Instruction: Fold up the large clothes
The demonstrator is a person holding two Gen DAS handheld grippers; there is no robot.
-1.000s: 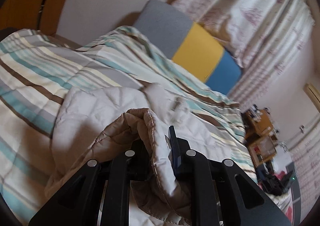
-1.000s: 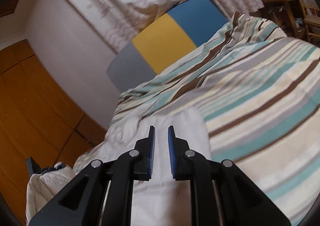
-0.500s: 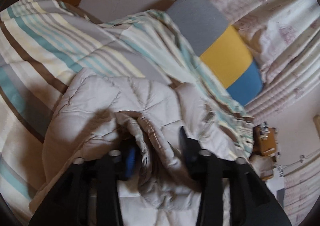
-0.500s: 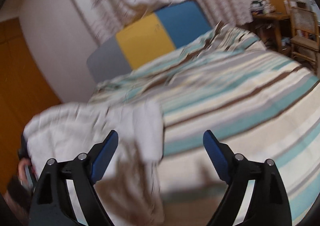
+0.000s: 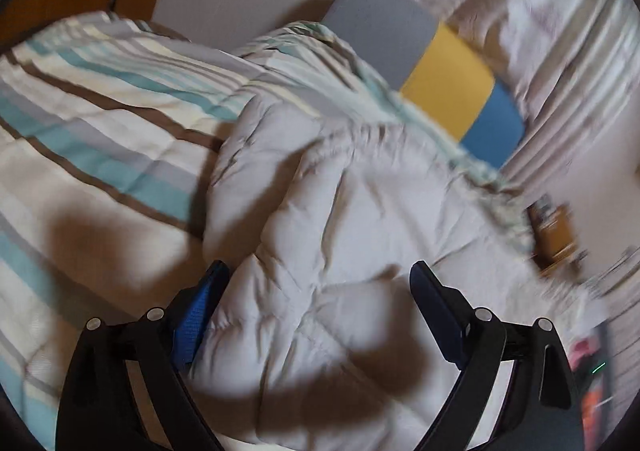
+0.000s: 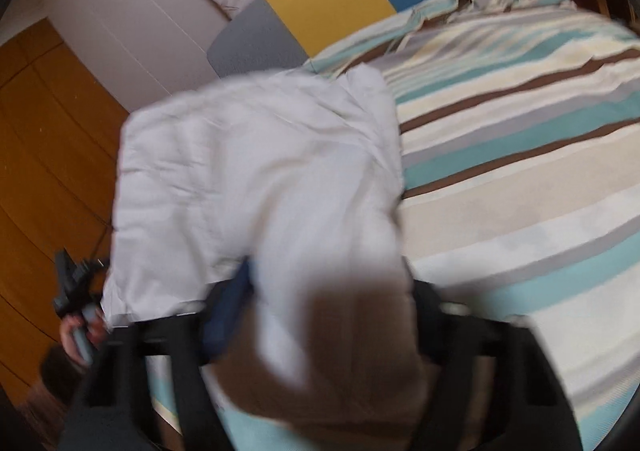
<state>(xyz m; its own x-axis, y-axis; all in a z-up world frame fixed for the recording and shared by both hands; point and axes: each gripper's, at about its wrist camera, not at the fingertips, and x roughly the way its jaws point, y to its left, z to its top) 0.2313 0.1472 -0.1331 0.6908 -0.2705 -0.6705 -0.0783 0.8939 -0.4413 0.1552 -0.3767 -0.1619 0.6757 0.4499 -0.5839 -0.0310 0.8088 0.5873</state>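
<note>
On striped bed [image 5: 100,139], left claw [image 5: 316,291] now opening off quilted jacket [image 5: 340,211]; right claw [image 6: 332,291] closing round it.

left tool [image 5: 320,283]: jaws opening | quilted jacket [image 5: 340,211] between | striped bedspread [image 5: 100,131]

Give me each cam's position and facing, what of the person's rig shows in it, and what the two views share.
Left wrist: on the left tongs, looking down along the fingers at the quilted jacket on the striped bed; jaws opening, jacket between them.
Right wrist: on the right tongs, same down-tilted facing; blurred jaws closing around the jacket; a hand shows lower left.
Shared: jacket, bed, tricolour headboard, curtain.
</note>
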